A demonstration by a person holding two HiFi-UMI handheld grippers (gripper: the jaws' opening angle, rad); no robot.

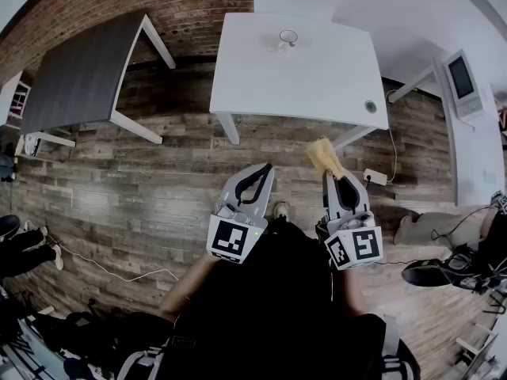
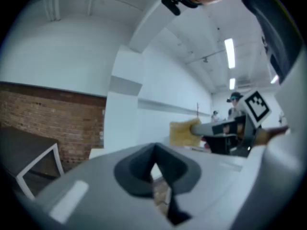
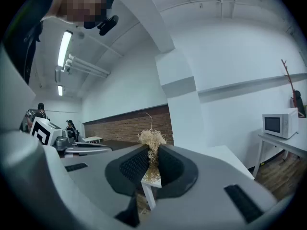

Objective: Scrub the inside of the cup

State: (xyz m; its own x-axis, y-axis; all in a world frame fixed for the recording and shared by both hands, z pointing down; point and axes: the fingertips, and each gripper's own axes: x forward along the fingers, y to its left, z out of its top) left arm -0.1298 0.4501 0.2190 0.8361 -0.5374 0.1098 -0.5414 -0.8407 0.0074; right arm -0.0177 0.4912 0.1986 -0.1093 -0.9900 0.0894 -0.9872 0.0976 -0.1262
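Note:
A small clear cup (image 1: 288,37) stands at the far side of the white table (image 1: 317,85), well ahead of both grippers. My right gripper (image 1: 329,172) is shut on a tan fibrous scrubber (image 1: 322,156), whose tuft (image 3: 151,140) sticks up between its pads. My left gripper (image 1: 265,167) is shut with nothing in it; its jaws meet in the left gripper view (image 2: 154,163). Both grippers are held over the wooden floor, short of the table's near edge. From the left gripper view, the scrubber (image 2: 182,132) and the right gripper show at the right.
A dark grey table (image 1: 79,74) stands at the left by the brick wall (image 1: 182,2). A white counter with a microwave (image 1: 462,77) is at the right. A power strip (image 1: 375,177) lies on the floor. People's feet (image 1: 444,269) are at both sides.

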